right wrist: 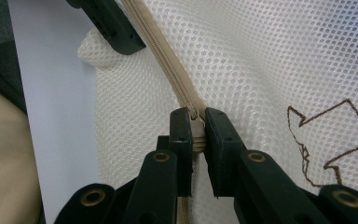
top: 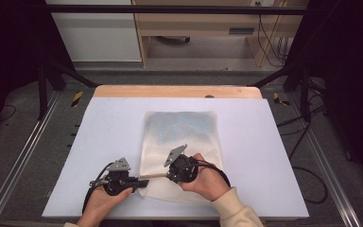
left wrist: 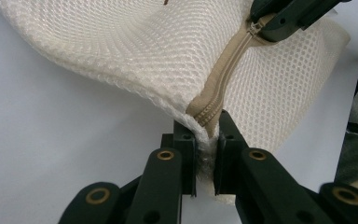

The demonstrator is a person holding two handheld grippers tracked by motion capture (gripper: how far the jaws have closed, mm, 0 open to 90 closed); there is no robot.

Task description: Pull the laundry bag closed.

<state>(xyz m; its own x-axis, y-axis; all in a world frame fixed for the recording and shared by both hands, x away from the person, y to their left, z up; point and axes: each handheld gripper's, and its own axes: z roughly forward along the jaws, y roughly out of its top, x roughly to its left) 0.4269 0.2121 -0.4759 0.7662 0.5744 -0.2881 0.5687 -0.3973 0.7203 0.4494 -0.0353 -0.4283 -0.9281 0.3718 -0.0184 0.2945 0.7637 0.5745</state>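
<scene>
A cream mesh bag (top: 179,137) with a tan zipper (left wrist: 223,79) lies flat in the middle of the white table (top: 250,142). At the bag's near left corner, my left gripper (top: 144,182) is shut on the end of the zipper tape (left wrist: 207,128). Just to its right, my right gripper (top: 167,174) is shut on the zipper pull (right wrist: 196,133), its jaws pointing left along the zipper (right wrist: 168,65). The left gripper's jaws (right wrist: 116,32) show at the top of the right gripper view. The stretch of zipper between the two grippers is pulled taut.
A brown stitched outline (right wrist: 326,135) marks the mesh beside the zipper. The table's far edge is a wooden strip (top: 177,91). Black frame posts (top: 42,80) stand at both sides, and cables (top: 307,184) lie on the floor to the right.
</scene>
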